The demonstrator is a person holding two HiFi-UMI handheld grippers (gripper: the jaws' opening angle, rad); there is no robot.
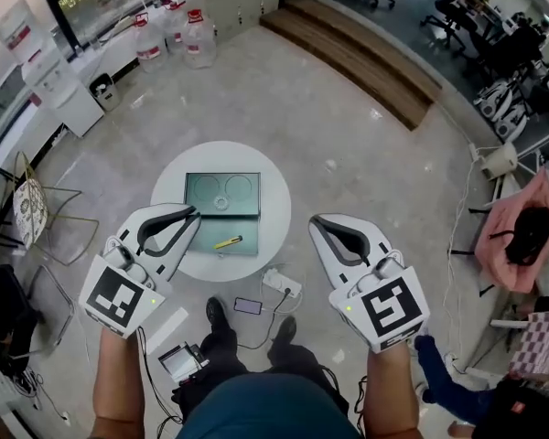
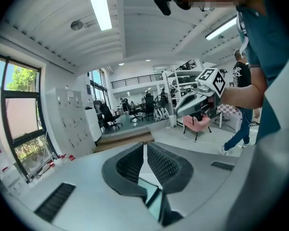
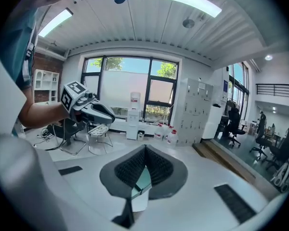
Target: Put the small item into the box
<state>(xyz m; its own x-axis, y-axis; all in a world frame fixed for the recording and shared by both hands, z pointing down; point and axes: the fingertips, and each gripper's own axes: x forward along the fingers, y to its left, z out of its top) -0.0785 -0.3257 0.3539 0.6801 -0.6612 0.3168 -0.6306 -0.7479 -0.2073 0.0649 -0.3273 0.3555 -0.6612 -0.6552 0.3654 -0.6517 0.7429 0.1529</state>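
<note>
Both grippers hang high over the scene, held level in front of the person. The left gripper (image 1: 194,213) has its fingers pressed together with nothing between them. The right gripper (image 1: 316,222) matches it, tips meeting and empty. Each gripper's own view confirms this: the ribbed pads close to a point, and only the room shows beyond.

Just ahead of and below the left fingers lies the yellow item (image 1: 228,242). It rests slantwise on a pale green panel (image 1: 247,238) that joins the near edge of the darker green box (image 1: 221,195). From up here I can't tell whether that panel is a folded-out lid or part of the box's inside, so I can't say whether the item counts as in.

The box sits in the middle of the round white worktop (image 1: 273,195). It is forward of the left fingers and well off to the left of the right fingers, which hover over bare floor (image 1: 348,144).

This raised, closed, empty pose could be a person squaring up before a reach. It could equally be a person who has drawn back with the item laid down. My guess is the left gripper is held nearest because the item is on its side.
</note>
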